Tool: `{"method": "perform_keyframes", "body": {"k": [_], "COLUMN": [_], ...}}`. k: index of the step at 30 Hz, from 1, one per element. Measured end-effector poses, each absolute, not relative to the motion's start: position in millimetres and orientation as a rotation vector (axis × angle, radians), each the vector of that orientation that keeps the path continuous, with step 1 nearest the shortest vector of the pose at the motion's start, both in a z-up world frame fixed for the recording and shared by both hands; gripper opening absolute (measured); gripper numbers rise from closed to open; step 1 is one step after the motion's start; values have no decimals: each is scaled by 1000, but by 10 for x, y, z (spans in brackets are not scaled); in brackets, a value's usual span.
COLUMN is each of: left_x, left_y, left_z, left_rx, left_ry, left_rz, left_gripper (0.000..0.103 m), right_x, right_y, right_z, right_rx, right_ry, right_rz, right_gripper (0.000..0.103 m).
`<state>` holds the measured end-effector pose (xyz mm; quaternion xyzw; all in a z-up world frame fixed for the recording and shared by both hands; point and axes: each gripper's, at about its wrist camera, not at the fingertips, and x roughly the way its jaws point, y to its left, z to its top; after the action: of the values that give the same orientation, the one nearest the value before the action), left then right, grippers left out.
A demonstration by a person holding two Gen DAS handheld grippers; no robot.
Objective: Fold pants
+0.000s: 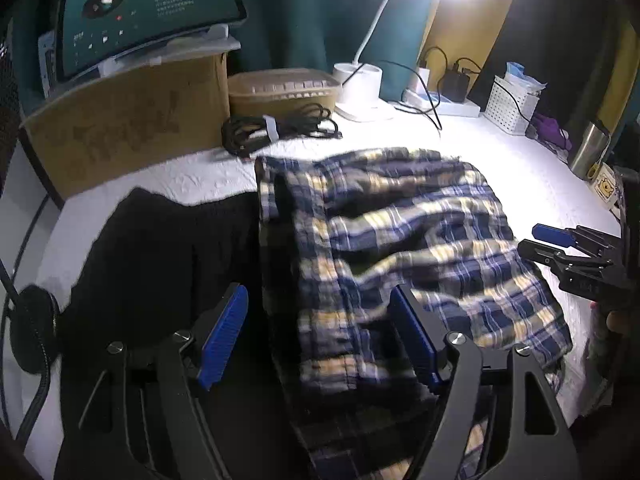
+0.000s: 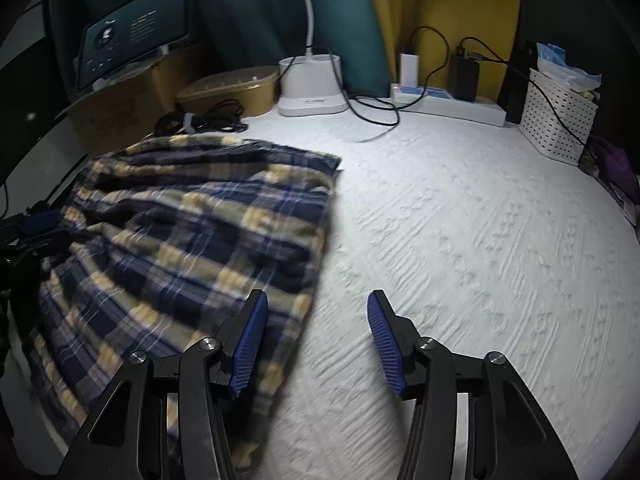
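The blue, yellow and white plaid pants (image 1: 400,232) lie rumpled on the white textured bedspread (image 2: 460,240). My left gripper (image 1: 320,336) hovers over their near left part, jaws wide and open, with plaid cloth lying below and between the blue pads (image 1: 226,336) and nothing pinched. My right gripper (image 2: 318,340) is open over the pants' right edge (image 2: 312,280), its left pad above the cloth and its right pad above bare bedspread. Each gripper shows in the other's view: the right gripper (image 1: 538,242) by the pants' right side, the left gripper (image 2: 36,224) at their left side.
A black garment (image 1: 160,260) lies left of the pants. Along the back stand a cardboard box (image 1: 128,128) with a monitor (image 1: 148,12), a brown lidded container (image 1: 280,88), a cable bundle (image 1: 276,128), a lamp base (image 2: 312,84), a power strip (image 2: 448,100) and a white basket (image 2: 560,116). A steel tumbler (image 1: 588,148) stands at the right.
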<state>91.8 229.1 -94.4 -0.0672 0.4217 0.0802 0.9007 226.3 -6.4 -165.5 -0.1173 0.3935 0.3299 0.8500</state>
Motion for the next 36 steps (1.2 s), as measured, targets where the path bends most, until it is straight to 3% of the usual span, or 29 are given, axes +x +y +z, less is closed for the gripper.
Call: {"method": "perform_keyframes", "body": {"k": [21, 36], "left_x": [553, 241], "left_y": [2196, 1995], "left_z": [-1212, -951], "left_rx": [-122, -117], "left_ry": [885, 781], "left_rz": [210, 213], "left_gripper": [75, 75], "right_x": [1788, 1544], "right_y": [-225, -584], "right_z": [-1798, -1722], "right_rx": [-307, -275], "right_ry": [819, 798], "right_rz": [691, 641], "right_gripper": [54, 55]}}
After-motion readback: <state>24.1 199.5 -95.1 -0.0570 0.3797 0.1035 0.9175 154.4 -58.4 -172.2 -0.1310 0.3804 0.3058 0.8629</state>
